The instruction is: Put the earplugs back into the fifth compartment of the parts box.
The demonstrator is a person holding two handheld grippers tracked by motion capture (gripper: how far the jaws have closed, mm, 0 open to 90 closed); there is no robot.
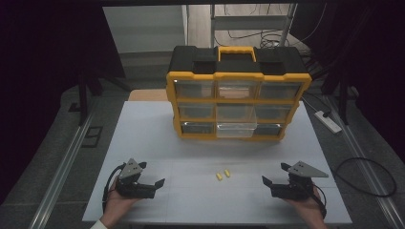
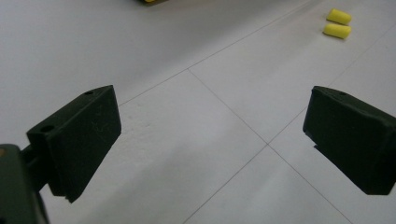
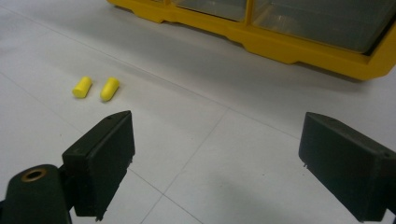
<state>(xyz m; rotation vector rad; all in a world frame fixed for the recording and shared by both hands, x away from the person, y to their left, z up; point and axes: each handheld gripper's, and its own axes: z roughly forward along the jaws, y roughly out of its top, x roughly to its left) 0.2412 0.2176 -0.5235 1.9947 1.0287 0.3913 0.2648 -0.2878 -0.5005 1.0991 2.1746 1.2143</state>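
Left gripper [image 1: 160, 182], right gripper [image 1: 266, 181]: matte black blocky jaws spread wide, empty | two yellow foam earplugs [image 1: 223, 174]: stubby cylinders on smooth white table [image 1: 157, 143], between grippers | organizer [image 1: 237, 93]: yellow-black plastic, clear drawers, behind.

From my station, the two yellow earplugs [image 1: 222, 175] near the table's [image 1: 157, 143] front edge were too small in the high view for me to make out their shape. In the left gripper view only a yellow sliver of the organizer [image 2: 148, 1] showed, cut off by the top edge. In the right gripper view the organizer's [image 3: 299, 46] drawers were cropped by the top and right edges, and I could not tell what lay behind their clear fronts. My hands [image 1: 117, 202] were cut off at the bottom of the high view.
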